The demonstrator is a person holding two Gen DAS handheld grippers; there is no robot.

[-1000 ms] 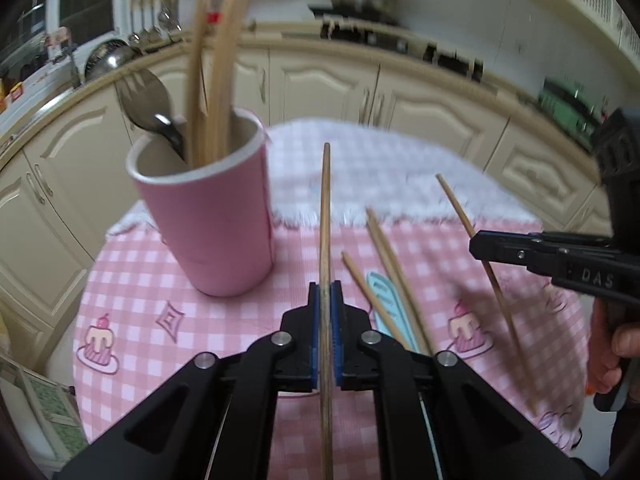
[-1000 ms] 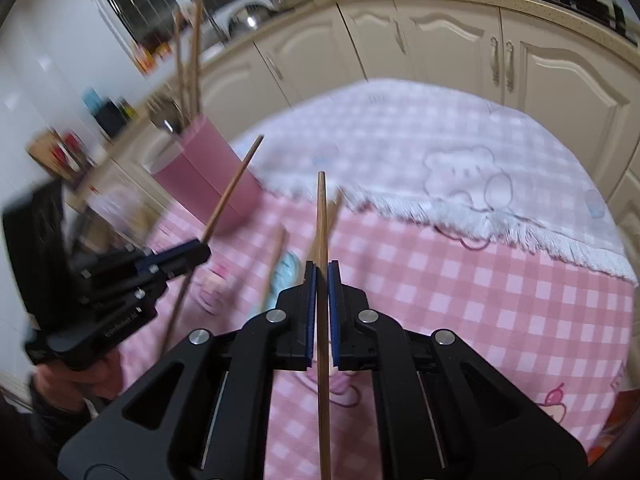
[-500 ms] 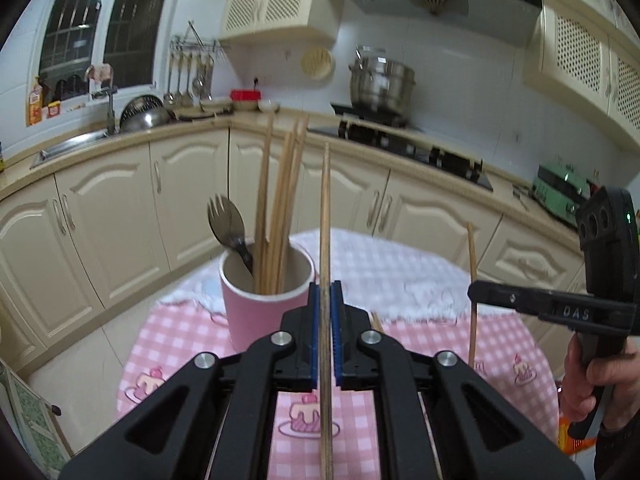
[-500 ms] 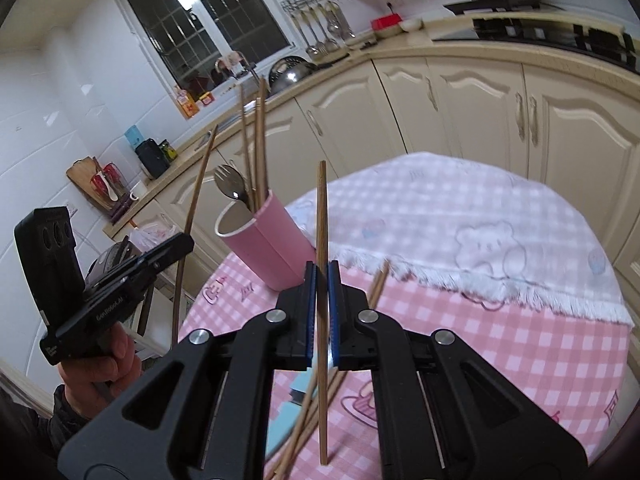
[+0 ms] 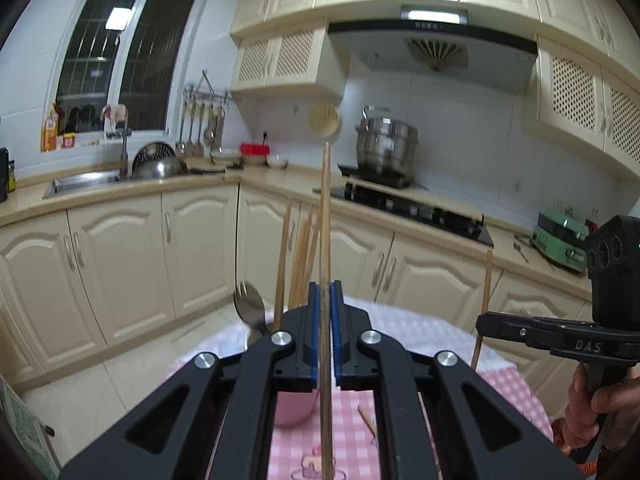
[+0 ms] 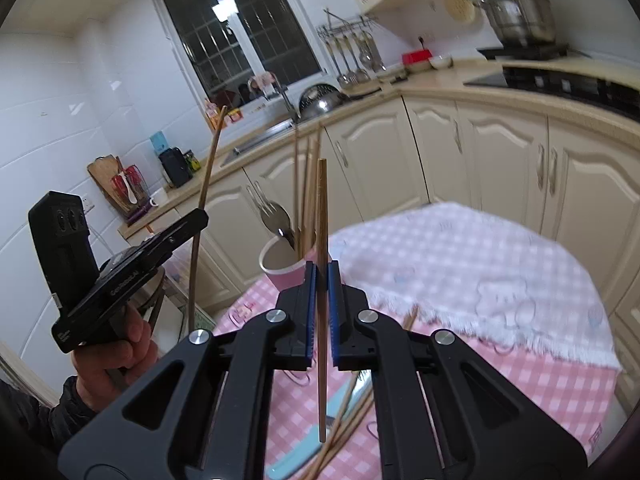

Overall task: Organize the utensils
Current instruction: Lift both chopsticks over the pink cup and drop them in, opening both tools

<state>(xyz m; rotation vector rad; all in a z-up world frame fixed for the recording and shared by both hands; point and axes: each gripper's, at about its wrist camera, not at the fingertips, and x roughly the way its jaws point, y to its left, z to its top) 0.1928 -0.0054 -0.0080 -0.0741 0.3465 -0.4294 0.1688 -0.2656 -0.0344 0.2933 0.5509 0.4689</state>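
My left gripper [image 5: 325, 300] is shut on a wooden chopstick [image 5: 325, 216] held upright above the table. My right gripper [image 6: 321, 280] is shut on another wooden chopstick [image 6: 322, 216], also upright. The pink cup [image 6: 286, 270] holds several chopsticks [image 6: 306, 192] and a metal spork [image 6: 276, 218]; in the left wrist view the cup [image 5: 294, 408] is mostly hidden behind my fingers. The right gripper [image 5: 486, 326] shows at the right of the left wrist view, the left gripper [image 6: 198, 220] at the left of the right wrist view.
Loose chopsticks [image 6: 348, 412] and a light blue utensil [image 6: 296, 452] lie on the pink checked tablecloth [image 6: 520, 392]. A white fringed cloth [image 6: 472, 268] covers the far part of the round table. Kitchen cabinets [image 5: 120, 264], sink and stove stand behind.
Both grippers have lifted and tilted upward with their chopsticks, so the views swung from the tabletop to the kitchen walls. The cup now sits lower in both views.
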